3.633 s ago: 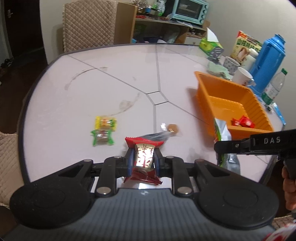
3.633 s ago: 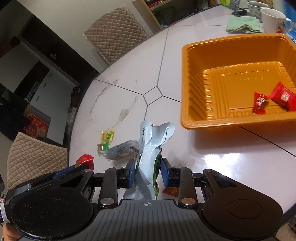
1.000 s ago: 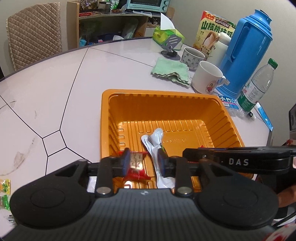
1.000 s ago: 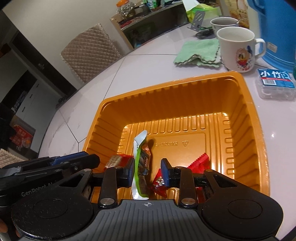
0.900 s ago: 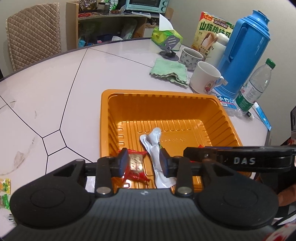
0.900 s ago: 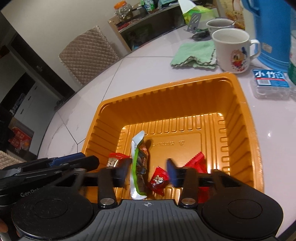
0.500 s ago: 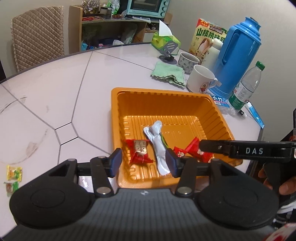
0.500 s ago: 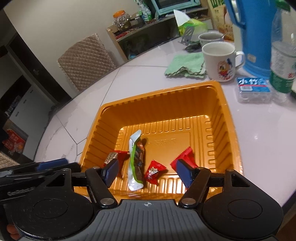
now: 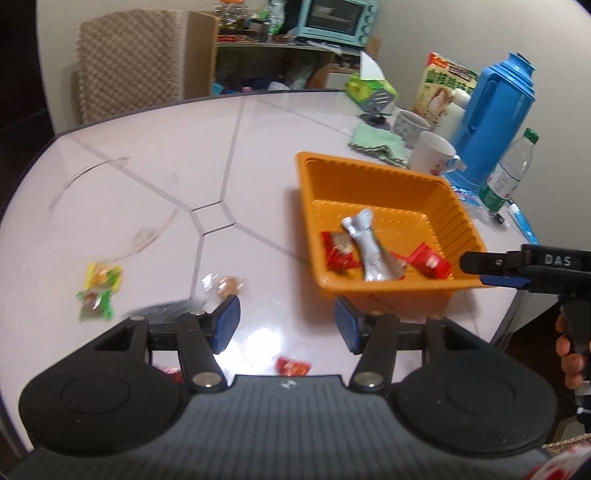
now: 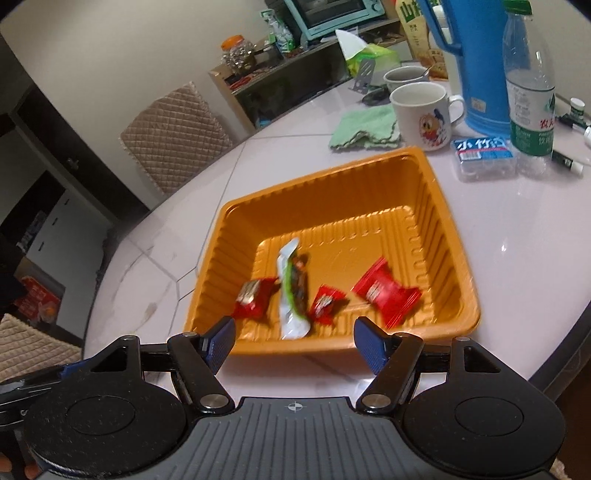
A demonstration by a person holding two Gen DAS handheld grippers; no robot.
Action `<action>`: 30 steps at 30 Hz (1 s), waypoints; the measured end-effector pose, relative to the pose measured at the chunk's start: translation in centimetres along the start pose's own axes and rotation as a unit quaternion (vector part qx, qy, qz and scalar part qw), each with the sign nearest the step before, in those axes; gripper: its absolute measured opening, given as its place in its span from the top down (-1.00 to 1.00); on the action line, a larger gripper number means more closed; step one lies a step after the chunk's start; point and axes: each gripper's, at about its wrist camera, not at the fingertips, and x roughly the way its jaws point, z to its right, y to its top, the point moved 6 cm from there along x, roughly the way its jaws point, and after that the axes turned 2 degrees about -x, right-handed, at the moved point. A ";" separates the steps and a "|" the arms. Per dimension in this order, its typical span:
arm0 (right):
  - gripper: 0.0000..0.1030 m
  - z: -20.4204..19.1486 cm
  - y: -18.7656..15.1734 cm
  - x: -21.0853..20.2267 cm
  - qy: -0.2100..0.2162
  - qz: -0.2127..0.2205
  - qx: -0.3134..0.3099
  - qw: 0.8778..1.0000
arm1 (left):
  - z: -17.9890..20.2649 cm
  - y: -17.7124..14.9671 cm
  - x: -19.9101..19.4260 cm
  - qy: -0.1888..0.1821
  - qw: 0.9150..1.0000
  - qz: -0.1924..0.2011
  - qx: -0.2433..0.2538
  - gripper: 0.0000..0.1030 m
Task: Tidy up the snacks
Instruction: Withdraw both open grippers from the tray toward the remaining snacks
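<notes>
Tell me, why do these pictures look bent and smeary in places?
Both are fisheye views, so the table edge curves. Left wrist view: motion blur smears the yellow and green candies and the small wrapped snack, and lamp glare whitens the tabletop near the camera. Right wrist view: the snacks in the orange tray are slightly soft, while the mug stays sharper.

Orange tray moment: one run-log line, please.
orange tray: four snacks inside | left gripper: open, empty | right gripper: open, empty | table: snacks left

Home dining rm: table (image 9: pixel 147 177) w/ mugs (image 10: pixel 421 114), toaster oven (image 9: pixel 334 18).
</notes>
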 end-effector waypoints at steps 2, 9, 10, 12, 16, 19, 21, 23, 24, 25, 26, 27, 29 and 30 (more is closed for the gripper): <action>-0.37 -0.7 -0.8 -0.1 0.010 -0.007 -0.004 1.000 | -0.9 -0.8 -0.7 0.007 1.000 -0.001 -0.008 -0.03; -0.37 -3.6 -4.1 0.4 0.037 -0.048 -0.027 0.998 | -3.6 -3.0 -2.4 0.030 0.999 -0.001 -0.028 -0.03; -0.37 -4.1 -4.5 0.5 0.039 -0.052 -0.035 0.997 | -3.9 -3.3 -2.6 0.033 0.999 -0.001 -0.031 -0.03; -0.37 -5.2 -5.4 0.7 0.041 -0.059 -0.052 0.996 | -4.4 -3.8 -3.1 0.037 0.999 0.000 -0.035 -0.03; -0.37 -7.0 -6.8 1.4 0.050 -0.070 -0.079 0.993 | -5.3 -4.7 -3.8 0.048 0.998 0.001 -0.043 -0.03; -0.37 -8.3 -7.7 2.0 0.053 -0.074 -0.105 0.990 | -6.2 -5.4 -4.3 0.060 0.997 0.002 -0.047 -0.03; -0.37 -9.0 -8.2 2.5 0.054 -0.074 -0.122 0.988 | -6.9 -5.9 -4.7 0.065 0.996 0.002 -0.053 -0.03; -0.37 -9.7 -8.8 2.9 0.058 -0.076 -0.140 0.986 | -7.5 -6.2 -4.9 0.070 0.996 0.002 -0.058 -0.03; -0.37 -10.0 -9.0 3.1 0.058 -0.077 -0.147 0.984 | -7.8 -6.4 -5.0 0.072 0.996 0.001 -0.061 -0.03; -0.37 -10.3 -9.3 3.4 0.057 -0.078 -0.155 0.983 | -8.1 -6.6 -5.2 0.074 0.995 0.001 -0.063 -0.03; -0.37 -10.7 -9.6 3.7 0.056 -0.081 -0.163 0.982 | -8.4 -6.8 -5.2 0.076 0.995 0.000 -0.066 -0.03; -0.37 -10.9 -9.8 4.1 0.056 -0.085 -0.170 0.980 | -8.6 -6.9 -5.3 0.077 0.995 0.000 -0.068 -0.03; -0.37 -11.5 -10.3 4.6 0.059 -0.091 -0.177 0.978 | -9.1 -7.1 -5.4 0.079 0.994 -0.001 -0.071 -0.03; -0.37 -11.7 -10.6 4.9 0.060 -0.095 -0.180 0.977 | -9.2 -7.2 -5.5 0.079 0.994 -0.001 -0.072 -0.03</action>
